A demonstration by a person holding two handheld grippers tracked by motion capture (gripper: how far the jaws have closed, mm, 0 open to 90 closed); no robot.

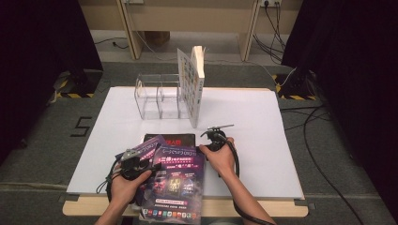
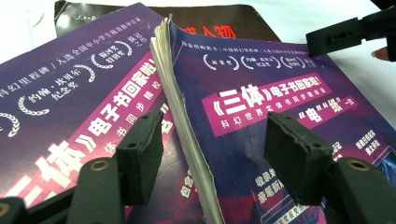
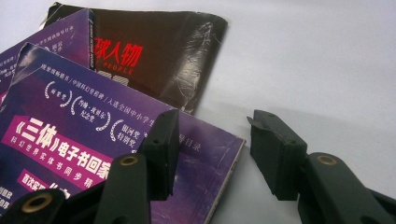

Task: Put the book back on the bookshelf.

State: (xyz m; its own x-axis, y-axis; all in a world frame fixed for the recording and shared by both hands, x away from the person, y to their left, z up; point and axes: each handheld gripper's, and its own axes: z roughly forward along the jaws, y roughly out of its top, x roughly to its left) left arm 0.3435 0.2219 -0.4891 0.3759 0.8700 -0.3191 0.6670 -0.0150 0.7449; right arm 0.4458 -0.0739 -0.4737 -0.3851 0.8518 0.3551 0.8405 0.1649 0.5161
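Observation:
Three magazines lie overlapped at the table's front. The top purple magazine (image 1: 176, 180) (image 2: 280, 93) (image 3: 84, 140) partly covers a second purple magazine (image 1: 149, 146) (image 2: 70, 93) (image 3: 60, 32) and a black magazine (image 1: 176, 138) (image 2: 210, 18) (image 3: 163, 56). My left gripper (image 1: 151, 166) (image 2: 217, 161) is open, its jaws standing on either side of the top magazine's raised page edge without pressing it. At that magazine's far right corner my right gripper (image 1: 209, 140) (image 3: 218, 154) is open too, one jaw over the cover and the other over the bare table.
A clear acrylic organizer (image 1: 157, 96) stands at the back of the white table board (image 1: 253, 140), and an upright book (image 1: 190, 86) leans at its right end. Dark curtains flank the table. Cables run over the floor at the right.

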